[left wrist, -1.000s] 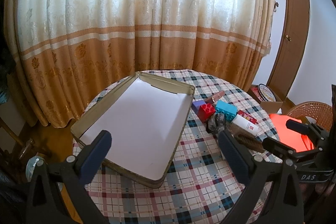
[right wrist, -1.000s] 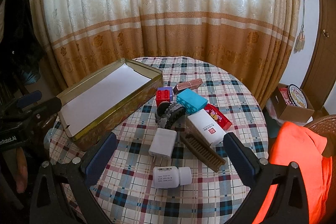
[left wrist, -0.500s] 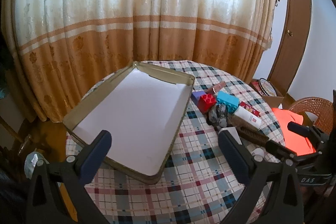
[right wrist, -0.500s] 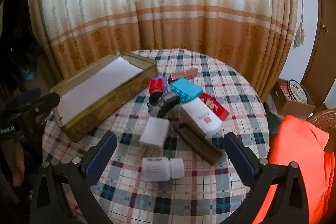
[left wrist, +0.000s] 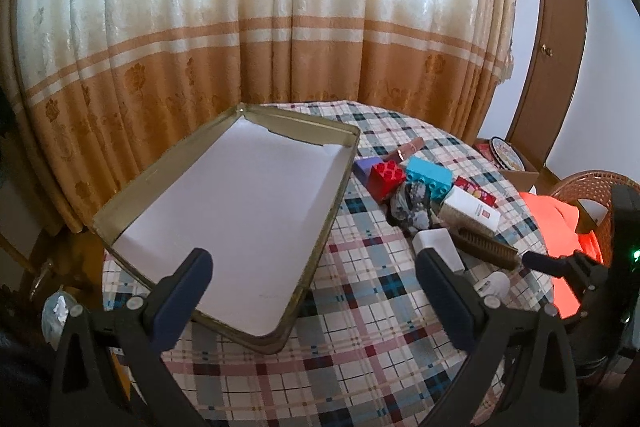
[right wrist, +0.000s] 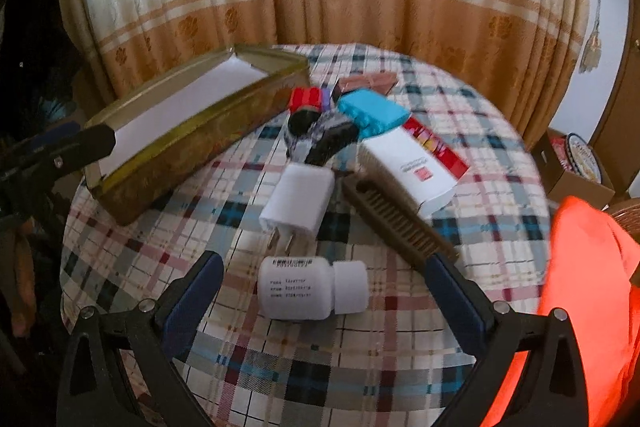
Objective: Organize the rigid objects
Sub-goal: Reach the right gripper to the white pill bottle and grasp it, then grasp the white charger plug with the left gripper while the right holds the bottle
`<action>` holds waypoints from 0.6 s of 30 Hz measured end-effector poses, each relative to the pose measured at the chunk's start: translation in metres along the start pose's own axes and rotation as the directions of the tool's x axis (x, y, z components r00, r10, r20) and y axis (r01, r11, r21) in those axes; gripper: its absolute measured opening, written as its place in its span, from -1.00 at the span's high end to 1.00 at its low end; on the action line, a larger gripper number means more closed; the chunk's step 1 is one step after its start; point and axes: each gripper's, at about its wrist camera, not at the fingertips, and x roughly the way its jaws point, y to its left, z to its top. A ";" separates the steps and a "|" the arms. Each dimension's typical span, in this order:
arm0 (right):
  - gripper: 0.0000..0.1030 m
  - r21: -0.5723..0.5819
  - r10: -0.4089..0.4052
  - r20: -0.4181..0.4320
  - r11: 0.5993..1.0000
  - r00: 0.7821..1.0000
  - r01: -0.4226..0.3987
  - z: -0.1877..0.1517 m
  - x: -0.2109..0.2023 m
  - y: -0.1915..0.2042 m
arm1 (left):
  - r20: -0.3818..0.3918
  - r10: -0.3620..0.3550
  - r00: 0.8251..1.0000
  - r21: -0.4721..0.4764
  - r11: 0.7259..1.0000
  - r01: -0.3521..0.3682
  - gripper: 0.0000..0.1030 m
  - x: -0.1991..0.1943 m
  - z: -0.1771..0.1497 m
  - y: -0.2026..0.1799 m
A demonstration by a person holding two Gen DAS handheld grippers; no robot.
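Both grippers, left [left wrist: 314,291] and right [right wrist: 324,297], spread wide, ungrasping; white bottle [right wrist: 312,289] between right fingers.

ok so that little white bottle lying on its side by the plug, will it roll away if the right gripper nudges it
Probably yes. The white bottle lies on its side and looks round, so a sideways push would likely roll it across the tablecloth. Its smooth plastic may slip between the open fingers of the right hand-held gripper. It looks small and stiff, so likely light.

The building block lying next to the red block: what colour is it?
Turquoise blue building block, clearest in the left wrist view.
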 end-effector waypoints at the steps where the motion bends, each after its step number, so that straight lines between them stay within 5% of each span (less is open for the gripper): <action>1: -0.88 0.000 0.004 -0.007 1.000 1.000 -0.004 -0.001 0.002 0.001 | -0.003 -0.001 1.000 0.000 1.000 0.001 -0.99 0.001 0.000 0.000; 7: -0.16 0.015 0.075 -0.055 0.997 0.996 -0.074 -0.008 0.018 0.000 | -0.005 -0.020 1.000 0.011 1.000 0.020 -0.99 0.002 0.000 -0.006; 13: -0.15 0.023 0.108 0.002 0.994 0.994 -0.108 -0.009 0.007 -0.005 | -0.022 -0.048 0.999 0.021 0.999 0.049 -0.99 0.007 0.004 -0.017; 18: -0.15 0.050 0.052 0.079 0.997 0.995 -0.056 0.001 -0.008 -0.023 | -0.021 -0.055 0.998 0.075 0.996 0.057 -0.99 0.013 0.011 -0.040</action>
